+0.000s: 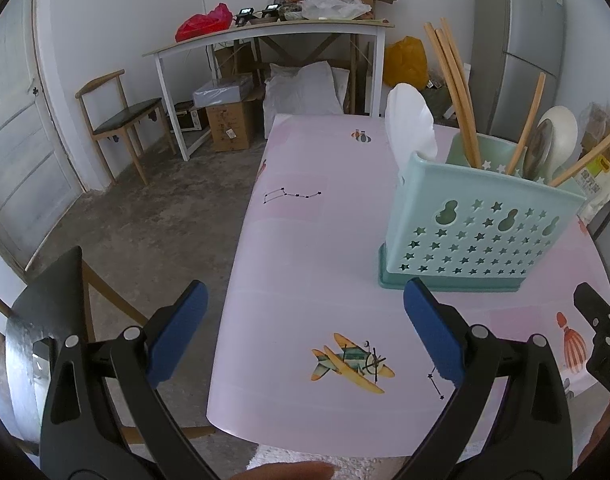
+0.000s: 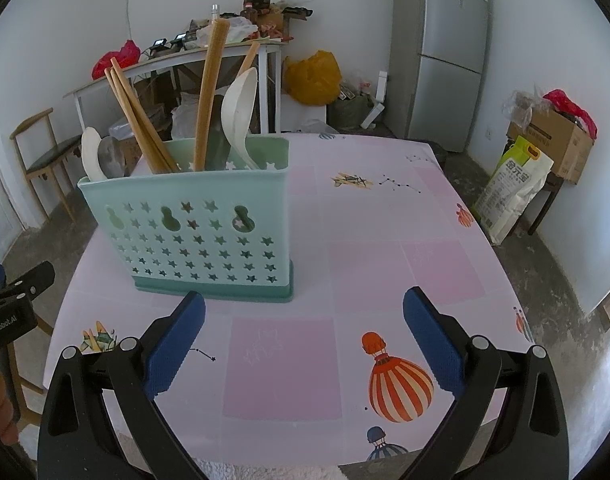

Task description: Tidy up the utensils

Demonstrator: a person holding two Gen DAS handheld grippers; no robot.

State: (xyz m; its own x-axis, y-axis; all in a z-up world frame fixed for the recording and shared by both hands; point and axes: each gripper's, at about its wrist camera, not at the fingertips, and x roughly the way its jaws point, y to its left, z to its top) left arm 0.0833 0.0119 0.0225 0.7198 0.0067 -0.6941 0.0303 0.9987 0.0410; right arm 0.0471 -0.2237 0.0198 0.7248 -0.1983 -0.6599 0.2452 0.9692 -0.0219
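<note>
Toward the far left of the tabletop (image 2: 385, 264) stands the utensil holder (image 2: 193, 236), chopsticks (image 2: 139, 120) and spoons (image 2: 239, 108) upright inside. Left claw (image 1: 305, 336) and right claw (image 2: 303, 340) both hover spread, empty. Chopsticks look light, stiff, slippery; best pinched mid-shaft.

Left wrist view looks from table's left edge, right from near edge; both share caddy (image 1: 481, 216) (image 2: 189, 232), close.

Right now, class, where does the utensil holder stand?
In the right wrist view the utensil holder stands upright on the table, left of centre, just beyond the open right gripper.
</note>
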